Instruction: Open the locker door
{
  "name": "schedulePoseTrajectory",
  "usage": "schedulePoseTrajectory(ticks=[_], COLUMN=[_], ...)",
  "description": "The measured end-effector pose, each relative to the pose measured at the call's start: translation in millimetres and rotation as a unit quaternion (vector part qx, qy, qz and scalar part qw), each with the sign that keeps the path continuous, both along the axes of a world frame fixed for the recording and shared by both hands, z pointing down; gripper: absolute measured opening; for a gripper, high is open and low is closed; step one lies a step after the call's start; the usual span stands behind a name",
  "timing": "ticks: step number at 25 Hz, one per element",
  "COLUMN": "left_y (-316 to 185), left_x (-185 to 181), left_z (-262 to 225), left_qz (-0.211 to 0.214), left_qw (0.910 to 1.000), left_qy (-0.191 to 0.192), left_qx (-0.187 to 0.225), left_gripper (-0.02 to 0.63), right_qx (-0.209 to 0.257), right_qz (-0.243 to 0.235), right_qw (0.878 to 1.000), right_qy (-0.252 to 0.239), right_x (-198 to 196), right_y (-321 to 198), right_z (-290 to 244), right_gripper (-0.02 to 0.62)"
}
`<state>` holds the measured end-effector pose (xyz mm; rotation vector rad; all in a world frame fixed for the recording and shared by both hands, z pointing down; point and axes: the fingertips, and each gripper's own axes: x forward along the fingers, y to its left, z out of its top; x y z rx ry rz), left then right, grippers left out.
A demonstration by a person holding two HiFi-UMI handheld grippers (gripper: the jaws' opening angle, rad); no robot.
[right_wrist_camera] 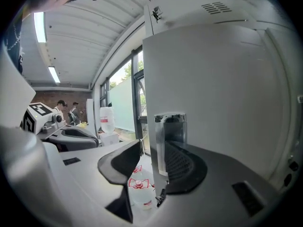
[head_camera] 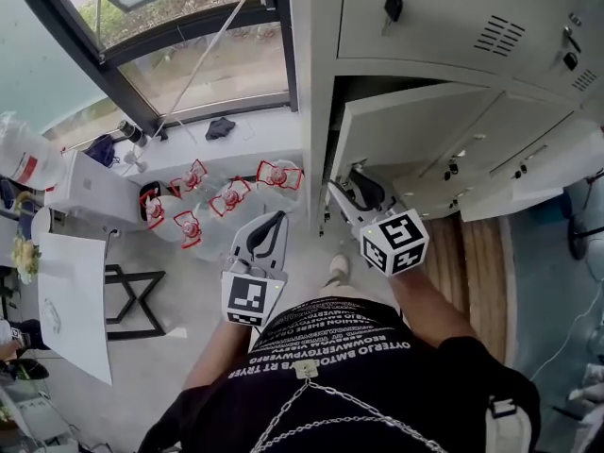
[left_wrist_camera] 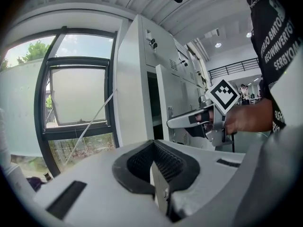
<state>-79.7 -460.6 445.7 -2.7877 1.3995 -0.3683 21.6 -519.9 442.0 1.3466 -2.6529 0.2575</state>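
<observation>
The grey locker door (head_camera: 415, 125) stands ajar in the middle row of the locker bank (left_wrist_camera: 135, 79). My right gripper (head_camera: 342, 194) reaches its free left edge. In the right gripper view the door (right_wrist_camera: 213, 89) fills the right side and its chrome handle (right_wrist_camera: 170, 136) sits between the jaws of the right gripper (right_wrist_camera: 151, 162). The handle lies against the right pad, while the left pad stands apart with a gap, so the gripper is open. My left gripper (head_camera: 272, 225) hangs shut and empty left of the locker, also seen as the left gripper (left_wrist_camera: 156, 167) in its own view.
Several water bottles with red handles (head_camera: 226, 196) stand on the floor by the window (head_camera: 189, 45), just left of the locker. A white box (head_camera: 90, 192) sits further left. A key (head_camera: 394, 3) hangs in the upper locker door. More doors (head_camera: 510, 173) stand ajar lower right.
</observation>
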Motion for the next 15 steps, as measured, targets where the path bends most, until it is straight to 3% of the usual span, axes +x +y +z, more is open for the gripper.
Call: schedulePoseTrajectory(ticks=[9, 15], left_y=[43, 77], left_x=[5, 5], left_z=[-6, 3], left_qz=[0.032, 0.053], left_qw=[0.9995, 0.9986], left_qy=[-0.002, 0.002], left_qx=[0.008, -0.001], left_gripper=[-0.002, -0.002], right_qx=[0.006, 0.015], right_qz=[0.050, 0.069], right_qw=[0.999, 0.997], right_qy=[0.017, 0.025], right_x=[20, 33], right_y=[40, 62], right_z=[1, 1], right_gripper=[0.104, 0.106])
